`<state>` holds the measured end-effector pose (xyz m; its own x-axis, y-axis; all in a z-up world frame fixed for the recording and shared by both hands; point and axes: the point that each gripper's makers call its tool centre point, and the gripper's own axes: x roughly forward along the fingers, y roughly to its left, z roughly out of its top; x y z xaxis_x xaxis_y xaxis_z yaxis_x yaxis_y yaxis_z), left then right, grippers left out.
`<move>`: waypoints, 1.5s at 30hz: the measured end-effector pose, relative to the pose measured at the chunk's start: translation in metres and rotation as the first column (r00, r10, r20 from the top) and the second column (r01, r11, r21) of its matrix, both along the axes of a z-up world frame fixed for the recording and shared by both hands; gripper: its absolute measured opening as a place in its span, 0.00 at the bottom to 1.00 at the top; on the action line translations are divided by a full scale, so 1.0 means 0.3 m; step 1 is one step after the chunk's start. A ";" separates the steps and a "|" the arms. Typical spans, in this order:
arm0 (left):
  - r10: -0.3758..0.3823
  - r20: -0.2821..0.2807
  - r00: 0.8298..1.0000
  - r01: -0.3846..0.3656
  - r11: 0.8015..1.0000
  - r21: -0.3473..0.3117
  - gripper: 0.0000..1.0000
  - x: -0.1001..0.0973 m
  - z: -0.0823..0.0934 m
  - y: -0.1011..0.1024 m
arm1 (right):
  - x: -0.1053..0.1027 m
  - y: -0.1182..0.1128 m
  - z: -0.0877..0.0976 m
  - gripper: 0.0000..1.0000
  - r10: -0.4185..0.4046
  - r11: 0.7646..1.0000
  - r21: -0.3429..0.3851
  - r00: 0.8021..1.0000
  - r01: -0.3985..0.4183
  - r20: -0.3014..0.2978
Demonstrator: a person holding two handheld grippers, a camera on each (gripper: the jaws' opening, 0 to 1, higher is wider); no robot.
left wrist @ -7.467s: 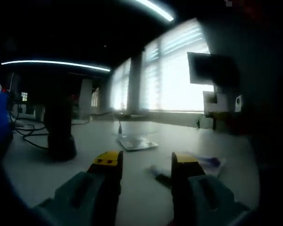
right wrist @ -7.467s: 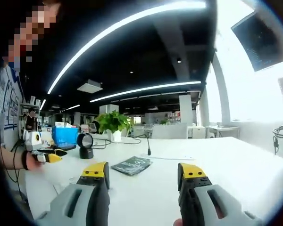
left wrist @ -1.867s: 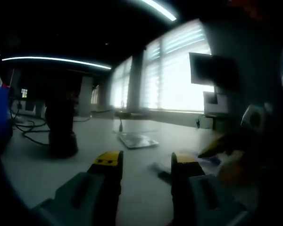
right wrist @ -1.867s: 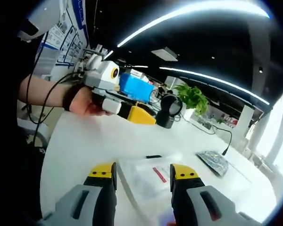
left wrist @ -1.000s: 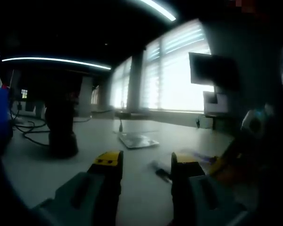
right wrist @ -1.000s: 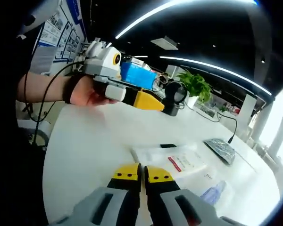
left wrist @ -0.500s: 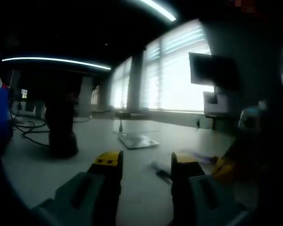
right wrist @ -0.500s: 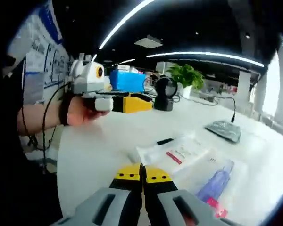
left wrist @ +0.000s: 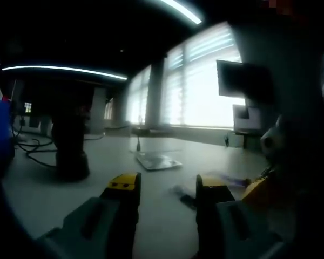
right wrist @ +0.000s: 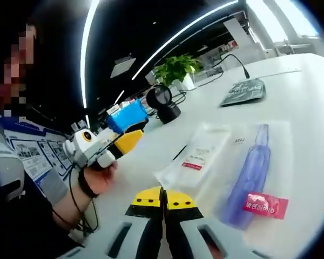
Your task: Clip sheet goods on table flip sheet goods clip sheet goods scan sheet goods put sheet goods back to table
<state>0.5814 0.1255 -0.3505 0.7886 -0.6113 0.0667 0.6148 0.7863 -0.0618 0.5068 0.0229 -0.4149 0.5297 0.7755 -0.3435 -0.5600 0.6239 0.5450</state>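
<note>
Right gripper (right wrist: pixel 163 195): jaws closed together, nothing visibly held. Clear packet (right wrist: pixel 197 154) and purple-item packet (right wrist: pixel 252 175) lie flat on white tabletop (right wrist: pixel 308 97) just ahead. Left gripper (left wrist: pixel 167 186): jaws wide apart, empty.

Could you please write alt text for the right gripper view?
The right gripper, jaws closed, lifts a clear packet holding a purple item off the white table; a smaller packet lies beside it, the left gripper beyond.
</note>
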 end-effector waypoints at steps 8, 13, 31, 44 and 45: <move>-0.002 0.003 1.000 0.002 1.000 0.015 0.34 -0.001 -0.004 -0.005 | -0.013 0.014 0.006 0.00 0.084 0.978 -0.206 0.968 -0.035 0.236; -0.002 0.006 1.000 0.002 1.000 0.022 0.34 -0.002 -0.004 -0.007 | -0.012 0.021 0.019 0.00 0.132 0.961 -0.273 0.927 -0.034 0.350; -0.003 0.010 1.000 0.003 1.000 0.022 0.34 -0.004 -0.002 -0.007 | -0.008 0.079 0.054 0.26 0.327 0.859 -0.510 0.732 0.033 0.598; -0.005 0.014 1.000 0.005 1.000 0.022 0.34 -0.005 0.000 -0.008 | 0.004 0.072 0.051 0.22 0.331 0.828 -0.551 0.701 0.106 0.632; -0.005 0.014 1.000 0.005 1.000 0.022 0.34 -0.006 0.001 -0.008 | 0.005 0.070 0.051 0.22 0.328 0.827 -0.551 0.702 0.109 0.632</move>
<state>0.5797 0.1231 -0.3503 0.7844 -0.6169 0.0644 0.6196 0.7841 -0.0364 0.5083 0.0440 -0.3997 0.6986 0.6584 -0.2803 -0.7084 0.5810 -0.4007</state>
